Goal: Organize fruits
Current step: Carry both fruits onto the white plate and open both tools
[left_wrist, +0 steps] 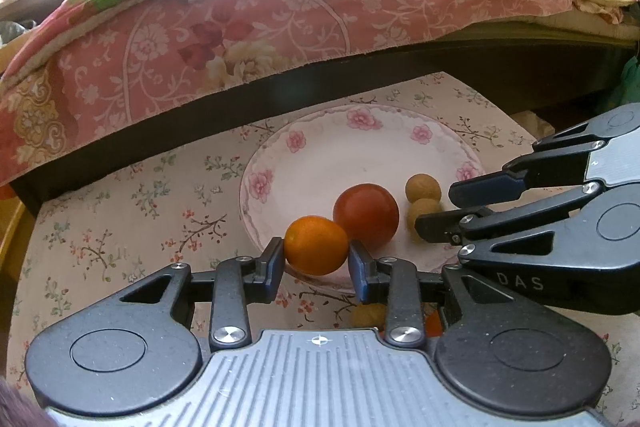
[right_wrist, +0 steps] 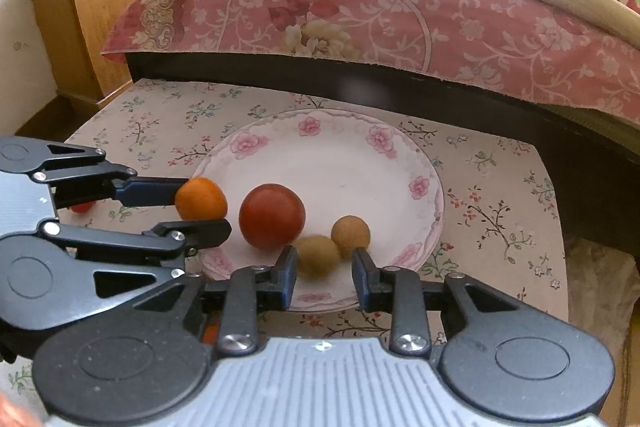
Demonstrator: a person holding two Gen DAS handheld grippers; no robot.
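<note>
**Ana:** Fingers of the left gripper sit on either side of the orange fruit, pads touching its skin as far as I can see, so I'd call it held. It's at the near-left rim of the plate, and I can't tell if it's resting or just above.

**Ben:** So which step is this?

**Ana:** My guess is delivery: the orange is being set onto the plate beside the red tomato, which it nearly touches. Two small tan fruits lie just right of the tomato. Next move, I'd judge: spread the jaws gently and back away so the round fruit doesn't roll.

**Ben:** And the other one?

**Ana:** Right gripper is level at the plate's near edge, jaws apart and gripping nothing, with the nearer tan fruit between the fingertips but not pinched. From its own camera the left gripper comes in from the side, roughly horizontal. A small red fruit waits on the floral tablecloth, off the plate. Behind the table hangs a pink bedspread.
</note>
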